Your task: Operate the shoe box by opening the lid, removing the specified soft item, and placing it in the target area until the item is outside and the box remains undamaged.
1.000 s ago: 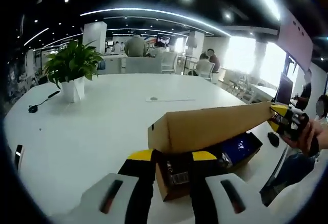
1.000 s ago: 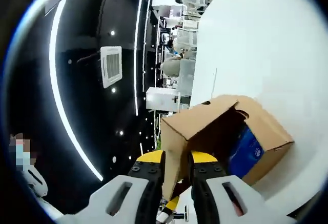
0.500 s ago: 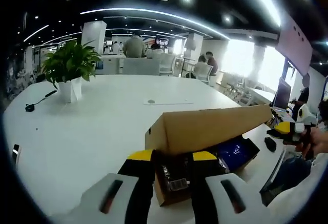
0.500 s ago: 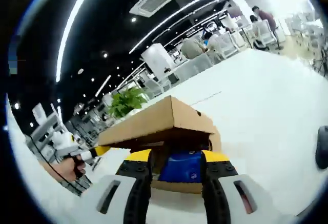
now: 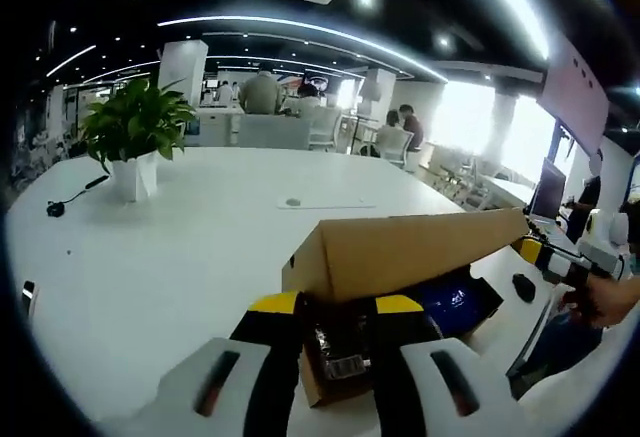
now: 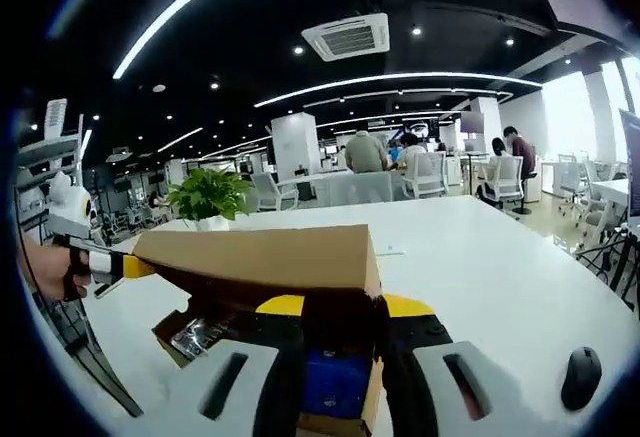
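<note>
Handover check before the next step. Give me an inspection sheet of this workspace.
Surface: white table, mostly bare.
Job's things: cardboard shoe box, lid raised; blue item inside.
Clutter: potted plant, black mouse.
Grippers: left gripper at one end of the box, right gripper at the other; grip cannot be told.
Cables: one thin black cable near the plant.
Surroundings: open office, seated people, ceiling lights.

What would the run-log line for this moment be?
lid: raised, box open | blue item: inside box | left gripper: at box end | right gripper: at opposite end | jaw states: unclear
</note>
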### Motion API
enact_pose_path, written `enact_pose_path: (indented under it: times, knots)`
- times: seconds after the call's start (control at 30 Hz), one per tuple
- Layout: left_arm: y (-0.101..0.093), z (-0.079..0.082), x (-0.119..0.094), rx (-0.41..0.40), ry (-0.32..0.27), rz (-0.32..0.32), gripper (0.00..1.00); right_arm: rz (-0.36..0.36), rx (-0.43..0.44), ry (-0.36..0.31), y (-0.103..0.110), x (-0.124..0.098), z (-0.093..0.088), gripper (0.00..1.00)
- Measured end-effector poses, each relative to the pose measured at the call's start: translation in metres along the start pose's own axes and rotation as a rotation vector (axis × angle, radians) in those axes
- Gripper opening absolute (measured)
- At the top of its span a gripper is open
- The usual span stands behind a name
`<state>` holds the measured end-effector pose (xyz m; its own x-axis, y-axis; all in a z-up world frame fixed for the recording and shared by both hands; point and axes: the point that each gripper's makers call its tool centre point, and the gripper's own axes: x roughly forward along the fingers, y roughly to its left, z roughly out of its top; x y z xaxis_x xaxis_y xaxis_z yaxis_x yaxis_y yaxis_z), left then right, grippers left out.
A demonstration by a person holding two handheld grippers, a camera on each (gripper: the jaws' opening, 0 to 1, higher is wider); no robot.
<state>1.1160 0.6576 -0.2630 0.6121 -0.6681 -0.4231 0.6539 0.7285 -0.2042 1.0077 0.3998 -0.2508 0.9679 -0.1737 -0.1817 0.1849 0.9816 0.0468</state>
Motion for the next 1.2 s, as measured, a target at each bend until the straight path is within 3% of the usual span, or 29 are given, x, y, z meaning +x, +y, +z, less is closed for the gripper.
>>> enact_pose_path:
  times: [0.1, 0.33, 0.43, 0.53, 0.6, 0.67, 0.77, 0.83, 0.87, 0.93, 1.0, 1.13, 1.2]
  knots:
    - [-0.002, -0.001, -0.001, 0.002, 0.004, -0.004, 0.25, -0.002, -0.007, -0.013, 0.000, 0.003, 0.002, 0.22]
    - [-0.004, -0.007, -0.001, -0.006, 0.022, -0.029, 0.27, -0.075, -0.126, 0.020, -0.008, 0.014, 0.001, 0.18]
    - [-0.008, -0.016, -0.002, -0.028, 0.054, -0.064, 0.28, -0.089, -0.103, 0.020, -0.010, 0.016, 0.005, 0.18]
    - [-0.008, -0.025, -0.003, -0.010, 0.069, -0.075, 0.29, -0.080, -0.126, 0.018, -0.009, 0.019, 0.011, 0.15]
    - [-0.011, -0.029, -0.005, 0.005, 0.079, -0.091, 0.29, -0.062, -0.183, 0.062, -0.006, 0.022, 0.006, 0.15]
    - [-0.014, -0.034, -0.005, 0.022, 0.094, -0.114, 0.32, -0.055, -0.157, 0.056, -0.006, 0.025, 0.007, 0.17]
    - [-0.019, -0.046, -0.005, 0.131, 0.136, -0.152, 0.32, -0.068, -0.136, 0.056, -0.008, 0.026, 0.008, 0.16]
    - [-0.024, -0.048, -0.005, 0.163, 0.147, -0.181, 0.32, -0.079, -0.165, 0.056, -0.007, 0.026, 0.011, 0.13]
    - [-0.025, -0.052, -0.004, 0.192, 0.152, -0.196, 0.33, -0.103, -0.228, 0.084, -0.013, 0.026, 0.010, 0.11]
    - [-0.027, -0.057, -0.001, 0.227, 0.167, -0.205, 0.37, -0.109, -0.242, 0.115, -0.014, 0.027, 0.006, 0.09]
    - [-0.028, -0.061, 0.001, 0.267, 0.168, -0.219, 0.41, -0.102, -0.194, 0.100, -0.013, 0.030, 0.010, 0.08]
    - [-0.024, -0.073, 0.003, 0.427, 0.231, -0.204, 0.34, -0.113, -0.190, 0.127, -0.011, 0.030, 0.022, 0.09]
    - [-0.024, -0.076, 0.004, 0.437, 0.240, -0.201, 0.35, -0.114, -0.163, 0.131, -0.012, 0.032, 0.023, 0.10]
